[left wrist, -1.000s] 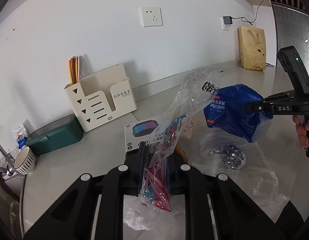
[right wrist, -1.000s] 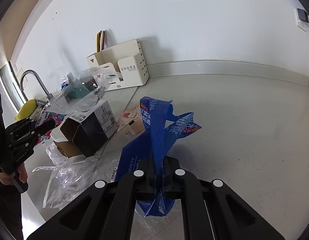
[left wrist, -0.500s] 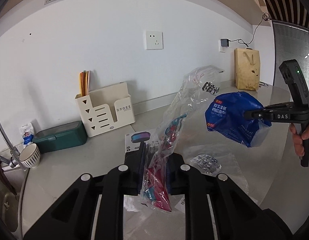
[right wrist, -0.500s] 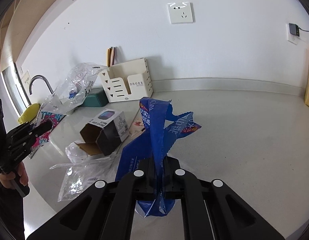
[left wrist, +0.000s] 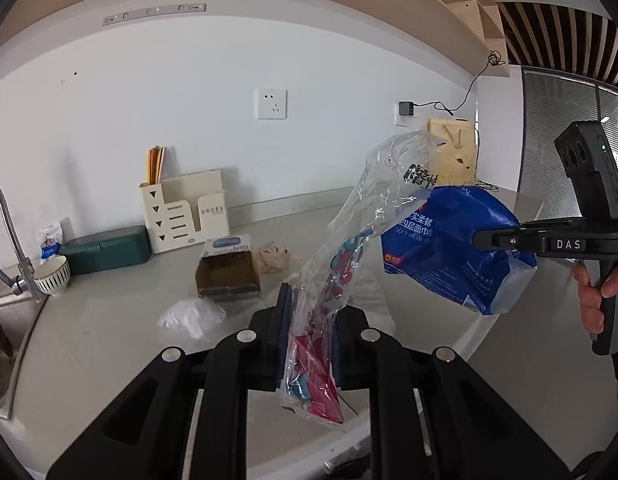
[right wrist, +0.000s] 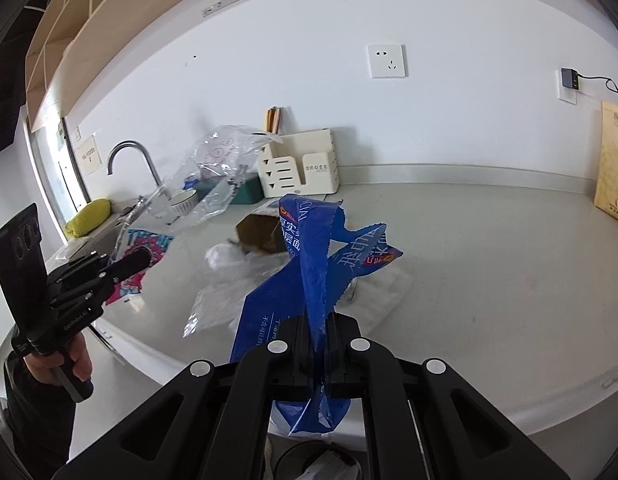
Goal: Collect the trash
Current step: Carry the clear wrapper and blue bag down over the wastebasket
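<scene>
1. Left tongs (left wrist: 307,344) clamped on a clear plastic wrapper (left wrist: 373,216) with red-and-teal print. The wrapper is pinched near its lower end, rises up and right from the tongs, and hangs clear of the tabletop (left wrist: 109,332).
2. Right tongs (right wrist: 319,354) pressed together on a blue tissue pack wrapper (right wrist: 309,264). It is pinched near one end, twisted, with the free part standing up above the tongs and a short tail drooping below them.
3. In the left wrist view the right tongs sit at far right, the blue wrapper bulging left of their tips, just beside the clear wrapper's top.
4. On the tabletop, beyond both tongs: an open cardboard box (left wrist: 227,268), a crumpled white plastic scrap (left wrist: 191,316), a tan crumpled piece (left wrist: 273,258).
5. Hard to make out: flat clear plastic on the tabletop under the blue wrapper, partly hidden in the right wrist view. A dark round rim at that view's bottom edge is cut off; what it is cannot be told.
</scene>
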The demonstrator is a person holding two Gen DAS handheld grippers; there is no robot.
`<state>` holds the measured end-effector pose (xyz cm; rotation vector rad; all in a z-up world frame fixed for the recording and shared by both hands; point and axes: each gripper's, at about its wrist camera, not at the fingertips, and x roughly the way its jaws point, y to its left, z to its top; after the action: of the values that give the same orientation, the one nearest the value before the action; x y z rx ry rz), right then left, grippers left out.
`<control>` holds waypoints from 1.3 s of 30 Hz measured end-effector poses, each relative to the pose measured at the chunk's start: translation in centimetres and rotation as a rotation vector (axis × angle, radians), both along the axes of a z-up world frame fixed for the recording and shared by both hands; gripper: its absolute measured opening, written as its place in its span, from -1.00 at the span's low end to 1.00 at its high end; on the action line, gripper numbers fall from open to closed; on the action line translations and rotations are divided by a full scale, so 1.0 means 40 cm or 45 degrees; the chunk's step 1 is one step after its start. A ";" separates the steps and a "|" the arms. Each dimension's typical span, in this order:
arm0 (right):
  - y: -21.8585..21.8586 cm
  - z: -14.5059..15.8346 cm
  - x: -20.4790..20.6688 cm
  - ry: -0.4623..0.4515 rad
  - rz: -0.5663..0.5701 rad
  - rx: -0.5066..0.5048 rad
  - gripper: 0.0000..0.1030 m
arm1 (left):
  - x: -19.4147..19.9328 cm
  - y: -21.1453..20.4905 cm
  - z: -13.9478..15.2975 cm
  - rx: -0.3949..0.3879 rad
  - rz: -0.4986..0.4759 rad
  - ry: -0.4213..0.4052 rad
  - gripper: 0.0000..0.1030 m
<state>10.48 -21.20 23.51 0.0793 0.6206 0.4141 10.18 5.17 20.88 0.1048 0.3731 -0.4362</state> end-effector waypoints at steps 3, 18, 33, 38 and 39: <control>0.005 -0.033 -0.082 0.015 -0.010 -0.004 -0.85 | -0.075 -0.001 -0.049 -0.037 -0.016 0.041 -0.65; 0.041 -0.242 -0.336 0.205 -0.023 0.013 -0.85 | -0.333 0.034 -0.267 -0.110 -0.003 0.210 -0.65; 0.052 -0.503 -0.307 0.437 -0.012 0.062 -0.85 | -0.318 0.016 -0.553 -0.095 0.035 0.493 -0.65; 0.060 -0.653 -0.255 0.544 -0.012 0.027 -0.85 | -0.274 -0.012 -0.675 -0.055 0.040 0.591 -0.65; 0.061 -0.692 -0.241 0.575 -0.018 0.029 -0.85 | -0.265 -0.016 -0.698 -0.052 0.041 0.611 -0.65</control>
<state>0.82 -18.77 -4.16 0.2017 1.0591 0.3920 -0.43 4.55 -7.02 -0.0482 0.8358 -0.4348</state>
